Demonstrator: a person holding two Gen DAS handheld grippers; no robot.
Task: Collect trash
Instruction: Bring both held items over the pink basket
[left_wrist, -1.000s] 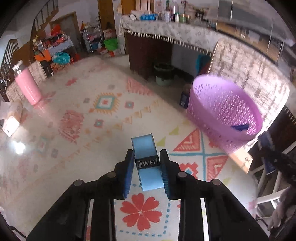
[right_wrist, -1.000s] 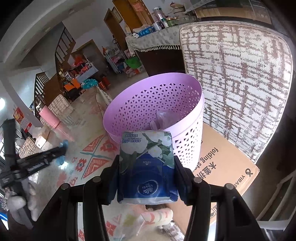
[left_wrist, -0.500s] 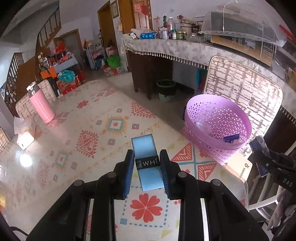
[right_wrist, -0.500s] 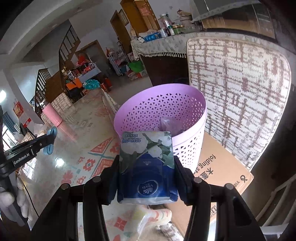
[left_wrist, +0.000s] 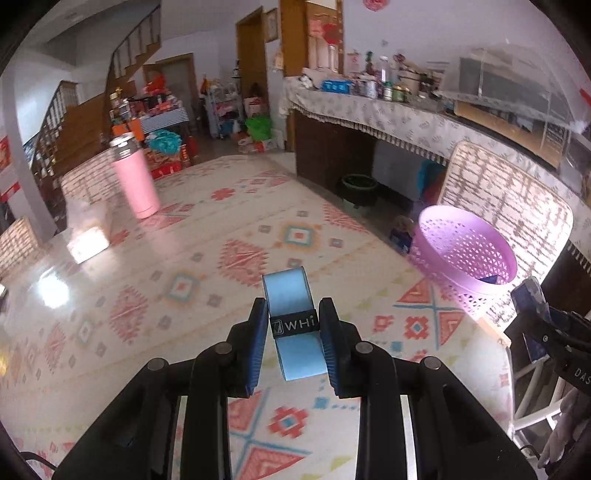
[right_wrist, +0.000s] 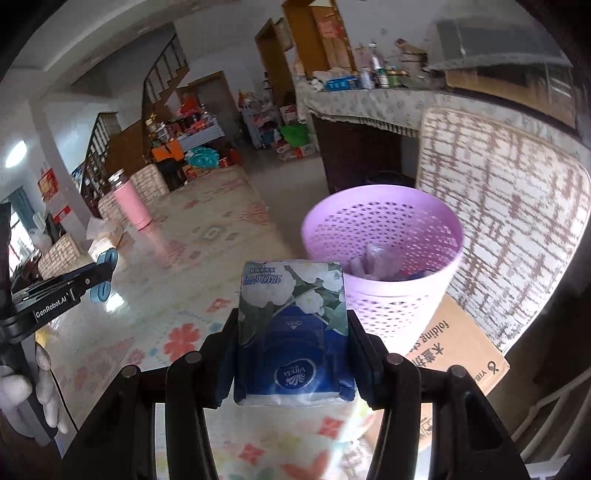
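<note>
My left gripper (left_wrist: 293, 328) is shut on a light blue roll with a black "WHi" band (left_wrist: 291, 325), held above the patterned table top. My right gripper (right_wrist: 293, 332) is shut on a blue and white tissue pack with flower print (right_wrist: 291, 332). A purple perforated basket (right_wrist: 384, 254) stands ahead and to the right of the pack, with some wrappers inside; it shows in the left wrist view as the purple basket (left_wrist: 465, 254) at the right. The left gripper (right_wrist: 99, 273) also shows at the left of the right wrist view, held by a gloved hand (right_wrist: 22, 391).
A pink tumbler (left_wrist: 135, 177) stands at the far left of the patterned table top (left_wrist: 184, 258). The basket rests on a cardboard box (right_wrist: 458, 347) beside a woven chair back (right_wrist: 517, 236). A cluttered counter (left_wrist: 369, 107) and a staircase lie behind.
Both grippers have drawn back and up from the basket, which now looks smaller and farther off. Each still holds its item as before.
</note>
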